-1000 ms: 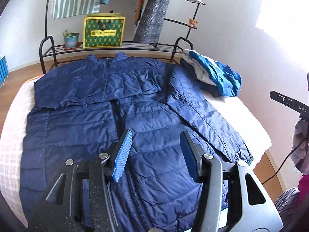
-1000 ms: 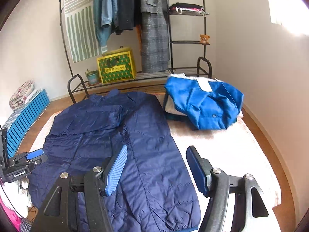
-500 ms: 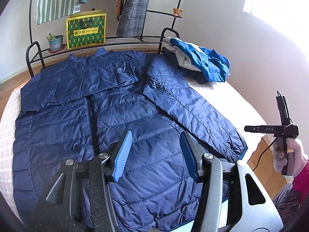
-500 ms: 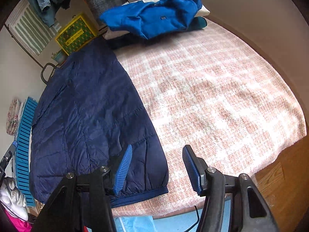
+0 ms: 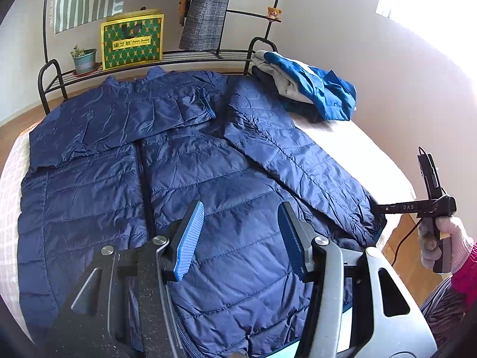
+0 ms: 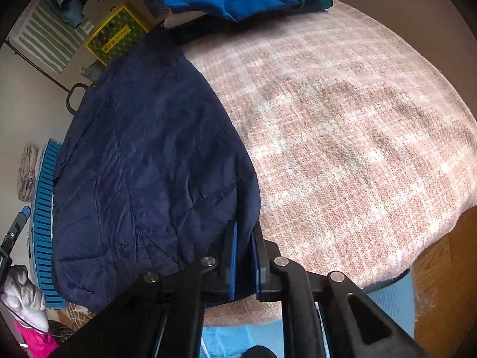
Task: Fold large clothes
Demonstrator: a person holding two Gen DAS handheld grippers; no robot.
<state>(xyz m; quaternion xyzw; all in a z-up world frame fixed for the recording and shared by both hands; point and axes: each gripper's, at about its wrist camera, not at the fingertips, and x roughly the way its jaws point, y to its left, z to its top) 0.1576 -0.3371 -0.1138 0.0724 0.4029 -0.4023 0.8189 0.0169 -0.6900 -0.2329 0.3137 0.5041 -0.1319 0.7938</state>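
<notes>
the navy jacket (image 6: 155,161) hem corner is pinched between the just-closed jaws of the right gripper (image 6: 243,258); the left gripper (image 5: 238,238) is held open above it. slick fabric could be lost if lifted fast.

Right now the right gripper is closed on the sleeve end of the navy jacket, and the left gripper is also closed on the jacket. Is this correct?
Not quite. The left gripper is open: the left wrist view shows its two fingers apart above the navy jacket, holding nothing. The rest stands: the right wrist view shows the right gripper closed on the jacket's sleeve end.
</notes>
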